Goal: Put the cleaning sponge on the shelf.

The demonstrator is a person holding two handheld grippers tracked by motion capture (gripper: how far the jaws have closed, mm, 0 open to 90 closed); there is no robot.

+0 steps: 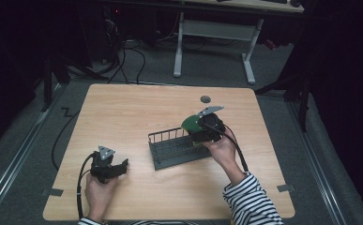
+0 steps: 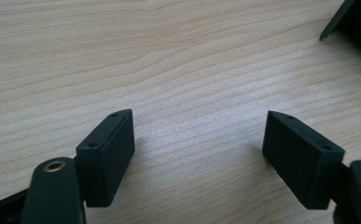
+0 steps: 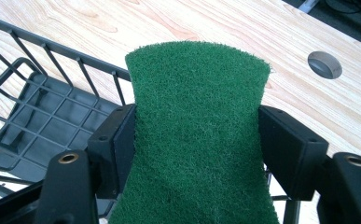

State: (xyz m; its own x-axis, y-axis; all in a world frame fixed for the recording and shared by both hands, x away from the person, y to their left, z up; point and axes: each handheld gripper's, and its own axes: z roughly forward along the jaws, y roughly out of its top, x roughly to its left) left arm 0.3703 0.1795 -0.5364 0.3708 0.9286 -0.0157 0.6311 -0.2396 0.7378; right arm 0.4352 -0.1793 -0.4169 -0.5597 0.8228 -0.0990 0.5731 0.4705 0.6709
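On the light wooden table (image 1: 123,112) in the high view, a dark grey wire rack (image 1: 174,149) is lying a little right of centre, its long side slanting up toward the right. The right gripper (image 1: 199,127) is hovering over the rack's right end, gripped by a hand (image 1: 223,151) in a black-and-white striped sleeve (image 1: 252,201), and it is carrying a green scouring pad (image 1: 191,124) that is sticking out to the upper left, above the rack's rear rail. A round grey grommet (image 1: 205,99) is sitting in the tabletop just beyond. The left gripper (image 1: 122,165) is resting near the table's front left, well apart from the rack, with its jaws pointing right; from this height its fingers are too small and dark to judge clearly. In the left gripper view, that gripper's two black jaws are standing wide apart over bare wood grain with nothing between them, and a dark corner, probably of the rack (image 2: 350,23), is poking in at the top right. In the right gripper view, the right gripper (image 3: 194,135) is pinching the scouring pad (image 3: 197,140) from both sides, its pads squeezing the green fibre so that it is narrowing into a waist between them and flaring above. The pad is being held upright over the rack (image 3: 43,116), whose bars and grid floor are showing to the left, while the grommet (image 3: 324,64) is lying on the table at the upper right.
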